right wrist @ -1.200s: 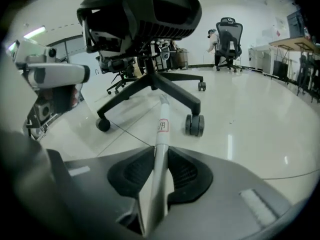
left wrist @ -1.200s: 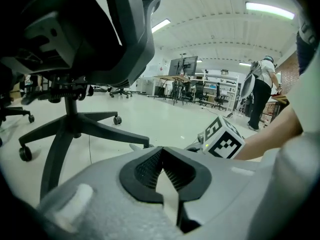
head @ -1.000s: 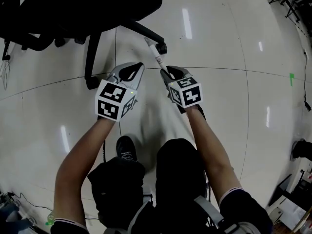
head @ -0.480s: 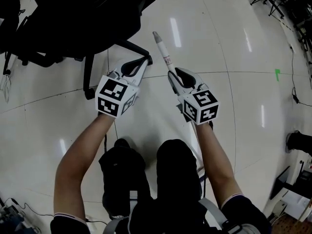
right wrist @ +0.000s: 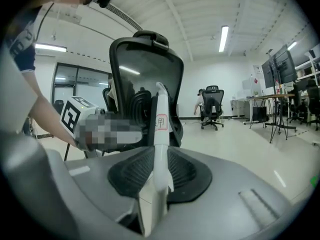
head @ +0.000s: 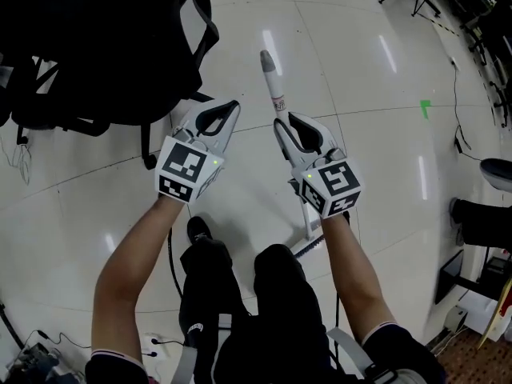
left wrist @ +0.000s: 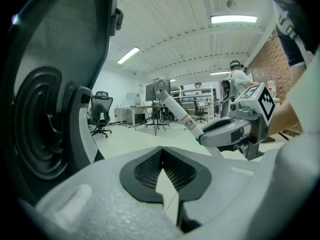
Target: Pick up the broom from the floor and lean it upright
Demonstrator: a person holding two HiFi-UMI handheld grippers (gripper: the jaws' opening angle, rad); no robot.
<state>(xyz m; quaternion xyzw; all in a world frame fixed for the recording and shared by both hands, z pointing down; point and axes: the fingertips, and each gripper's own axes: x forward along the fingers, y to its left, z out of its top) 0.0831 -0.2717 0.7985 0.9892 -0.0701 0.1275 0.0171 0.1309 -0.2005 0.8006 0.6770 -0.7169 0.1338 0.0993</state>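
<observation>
Chair [head: 104,46]: black, far left, close behind my left hand-held gripper. I judge it the nearest thing to lean the broom on.
Left hand-held gripper [head: 230,109]: jaws drawn together with nothing between them. It hovers just beside the handle, probably kept free to steady the handle.
Broom [head: 273,82]: white handle steeply tilted, its grey tip above the jaws. The shaft runs down past my right forearm. I cannot see the head.
Right hand-held gripper [head: 288,126]: narrow and clamped on the handle just below its label. I think gripping this high lets the weight hang below and swing upright.
Floor [head: 360,70]: glossy tile, so I expect the foot could slide once the broom is leaned.
</observation>
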